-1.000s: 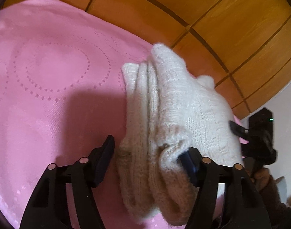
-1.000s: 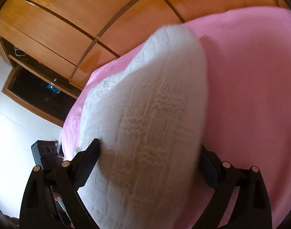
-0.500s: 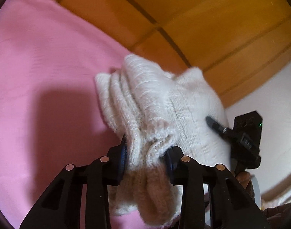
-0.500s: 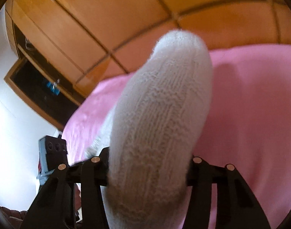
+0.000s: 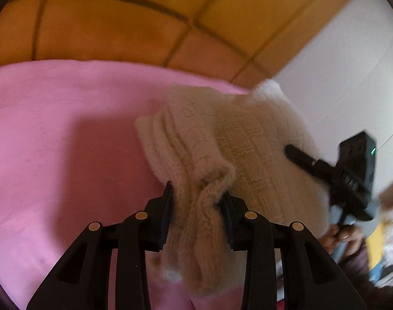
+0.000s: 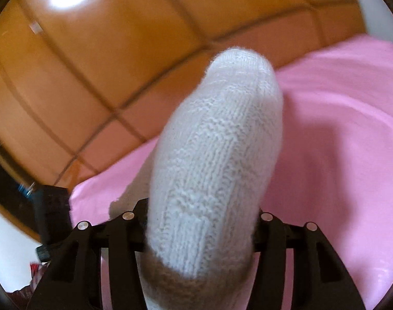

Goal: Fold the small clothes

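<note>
A folded cream knitted garment (image 5: 222, 149) is held up above the pink bedspread (image 5: 62, 134). My left gripper (image 5: 197, 199) is shut on its near bunched edge. My right gripper (image 6: 200, 222) is shut on the other end of the same knit (image 6: 211, 160), which bulges up between its fingers and hides the pads. The right gripper also shows in the left wrist view (image 5: 325, 170), pressed against the garment's right side.
Orange wooden wardrobe panels (image 5: 119, 25) stand behind the bed. A white wall (image 5: 338, 64) is at the right. The left gripper's body (image 6: 51, 209) shows at the lower left of the right wrist view. The person's hand (image 5: 343, 237) holds the right gripper.
Both grippers closed on the knitted garment, then lifted it and tilted up, so more wardrobe and wall come into view.
</note>
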Tool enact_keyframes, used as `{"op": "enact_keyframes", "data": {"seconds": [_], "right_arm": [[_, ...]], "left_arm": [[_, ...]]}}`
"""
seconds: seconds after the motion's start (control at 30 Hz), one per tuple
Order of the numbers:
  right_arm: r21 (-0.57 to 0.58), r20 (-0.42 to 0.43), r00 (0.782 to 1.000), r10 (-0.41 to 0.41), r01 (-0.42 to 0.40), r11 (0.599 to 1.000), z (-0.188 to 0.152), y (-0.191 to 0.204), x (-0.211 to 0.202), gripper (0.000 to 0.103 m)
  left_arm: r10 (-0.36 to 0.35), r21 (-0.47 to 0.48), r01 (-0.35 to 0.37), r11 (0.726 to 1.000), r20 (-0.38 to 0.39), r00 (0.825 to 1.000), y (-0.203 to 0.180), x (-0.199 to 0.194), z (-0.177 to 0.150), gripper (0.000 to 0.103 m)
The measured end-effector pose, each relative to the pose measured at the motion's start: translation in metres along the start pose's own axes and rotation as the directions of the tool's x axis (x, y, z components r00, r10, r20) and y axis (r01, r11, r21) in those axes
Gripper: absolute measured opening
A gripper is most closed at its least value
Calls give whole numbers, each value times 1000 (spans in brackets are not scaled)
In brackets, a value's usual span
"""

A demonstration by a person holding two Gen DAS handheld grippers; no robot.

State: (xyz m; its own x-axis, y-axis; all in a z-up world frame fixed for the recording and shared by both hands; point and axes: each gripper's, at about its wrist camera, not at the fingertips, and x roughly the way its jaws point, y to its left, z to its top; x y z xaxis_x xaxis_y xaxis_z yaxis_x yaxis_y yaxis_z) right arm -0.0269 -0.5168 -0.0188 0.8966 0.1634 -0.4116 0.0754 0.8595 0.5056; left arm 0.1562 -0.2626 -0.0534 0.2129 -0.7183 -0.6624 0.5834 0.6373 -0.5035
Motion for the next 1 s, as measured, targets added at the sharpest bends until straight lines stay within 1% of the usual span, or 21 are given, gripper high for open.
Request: {"op": "enact_keyframes", "data": {"seconds": [0.03,0.07,0.1,0.13,0.17,0.23,0.27,0.33,0.43,0.5,0.53,0.57,0.6,0.63,0.7,0.77,0.8,0.87,0.9,0.93,1.0], "right_arm": [[18,-21,1000,-21,22,1000,-5,-12,5,57],[46,-39,999,-35,37,998,-13,-26,9,63],[63,-39,998,-43,46,997,-18,-32,10,68],[79,-26,998,-49,51,996,-23,-36,8,76],[84,-7,998,-59,59,995,-28,-37,2,81],[58,21,993,-113,112,992,-28,-32,-10,84],[25,58,984,-171,169,985,-28,-23,-20,84],[-24,110,967,-231,235,972,-28,-13,-40,82],[-136,168,955,-242,266,954,-41,23,-60,76],[-206,185,943,-278,314,927,-48,42,-55,73],[-232,185,937,-296,334,913,-53,50,-51,69],[-249,156,942,-298,329,911,-58,54,-40,66],[-255,125,942,-310,333,908,-61,59,-25,65],[-279,125,923,-364,384,880,-70,63,-11,65],[-325,166,889,-426,458,827,-88,67,9,66],[-331,211,866,-453,500,800,-97,70,17,66],[-329,221,859,-463,512,793,-98,71,17,66],[-317,221,856,-467,516,796,-95,72,16,67],[-319,222,855,-469,518,794,-96,73,14,67],[-320,224,854,-470,520,792,-97,74,12,67],[-314,224,854,-469,519,795,-98,77,12,67]], "left_arm": [[53,36,-52,998,-23,998,-8,13,-4,33],[79,51,-77,996,-26,997,-8,19,-7,36],[97,51,-96,994,-25,995,-10,25,-12,38],[103,44,-102,994,-23,994,-9,26,-15,43],[116,40,-115,993,-14,993,-8,25,-19,48],[141,36,-141,989,0,990,-5,24,-20,52],[157,25,-157,987,10,988,-4,21,-21,56],[182,15,-182,983,31,983,-4,8,-28,57],[235,42,-238,970,71,969,-12,3,-29,57],[280,63,-285,957,80,957,-14,6,-26,57],[314,81,-321,944,83,946,-16,9,-27,57],[331,90,-338,937,86,940,-13,14,-21,57],[340,89,-347,934,79,937,-11,17,-22,57],[345,76,-349,934,67,936,-5,12,-31,57],[347,59,-351,935,62,936,-1,7,-38,57],[349,46,-351,935,59,935,1,9,-38,57],[351,48,-355,934,64,934,1,8,-39,57],[356,43,-359,932,72,932,-1,5,-39,58],[362,41,-366,930,74,929,-3,4,-39,60],[381,41,-386,922,84,921,-5,1,-39,67],[389,40,-394,918,97,916,-10,-6,-43,68]]}}
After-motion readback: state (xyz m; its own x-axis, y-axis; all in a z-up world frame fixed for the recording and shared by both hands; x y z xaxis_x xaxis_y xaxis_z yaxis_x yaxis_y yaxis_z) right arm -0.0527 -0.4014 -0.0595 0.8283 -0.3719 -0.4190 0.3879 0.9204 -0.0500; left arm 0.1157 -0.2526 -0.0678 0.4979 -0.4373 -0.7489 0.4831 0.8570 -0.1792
